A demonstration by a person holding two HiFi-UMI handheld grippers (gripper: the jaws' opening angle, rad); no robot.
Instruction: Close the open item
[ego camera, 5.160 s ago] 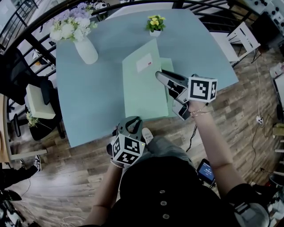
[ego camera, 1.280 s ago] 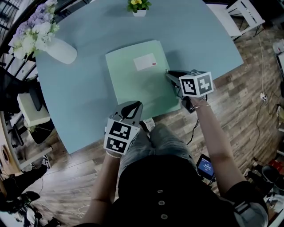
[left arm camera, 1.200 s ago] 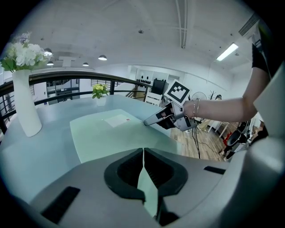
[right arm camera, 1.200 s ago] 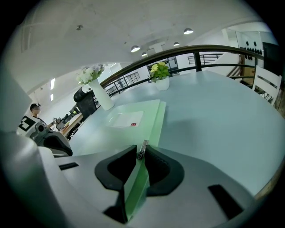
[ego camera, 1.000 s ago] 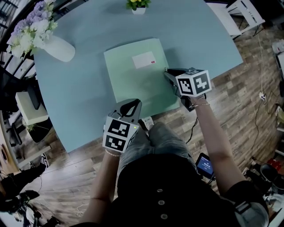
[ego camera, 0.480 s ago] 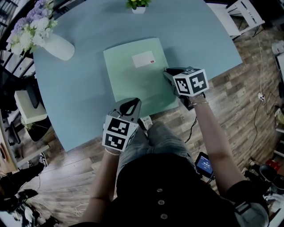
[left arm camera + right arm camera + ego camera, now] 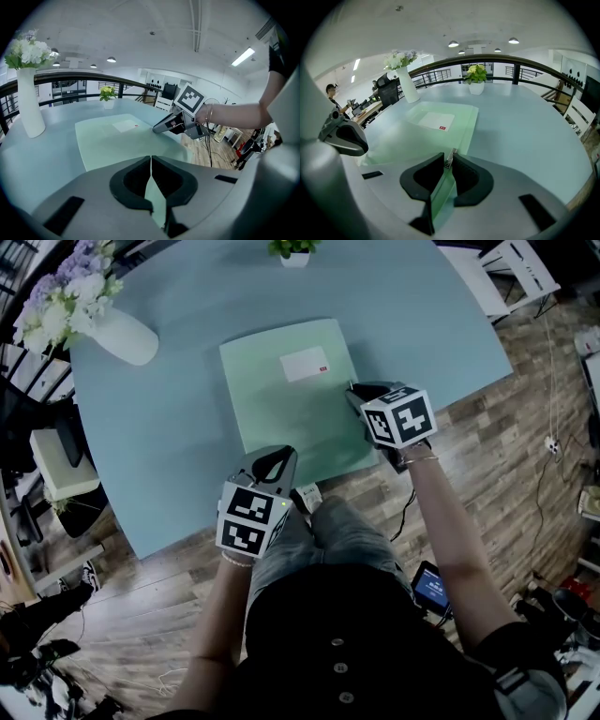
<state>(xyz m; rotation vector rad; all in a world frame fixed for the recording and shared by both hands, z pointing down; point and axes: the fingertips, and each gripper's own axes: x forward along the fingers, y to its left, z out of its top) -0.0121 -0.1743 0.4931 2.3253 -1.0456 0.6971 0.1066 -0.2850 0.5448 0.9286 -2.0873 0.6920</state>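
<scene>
A pale green folder (image 7: 291,404) with a white label (image 7: 305,364) lies flat and closed on the light blue table (image 7: 178,427). My left gripper (image 7: 273,457) is at the folder's near edge, shut with a thin green sheet pinched between its jaws (image 7: 150,161). My right gripper (image 7: 354,392) is at the folder's right edge, its jaws closed on the green edge (image 7: 449,161), where a small metal tab sticks up at the tips. In the left gripper view the right gripper (image 7: 158,128) rests on the folder (image 7: 112,136).
A white vase of flowers (image 7: 117,332) stands at the table's far left, a small potted plant (image 7: 293,249) at the far middle. The table's near edge runs just beneath both grippers, with wooden floor below. White chairs (image 7: 511,268) stand at the far right.
Five seconds ago the folder's cover stood raised; now it lies flat. Over the last second the right gripper's marker cube rolled slightly. The left gripper kept still.
</scene>
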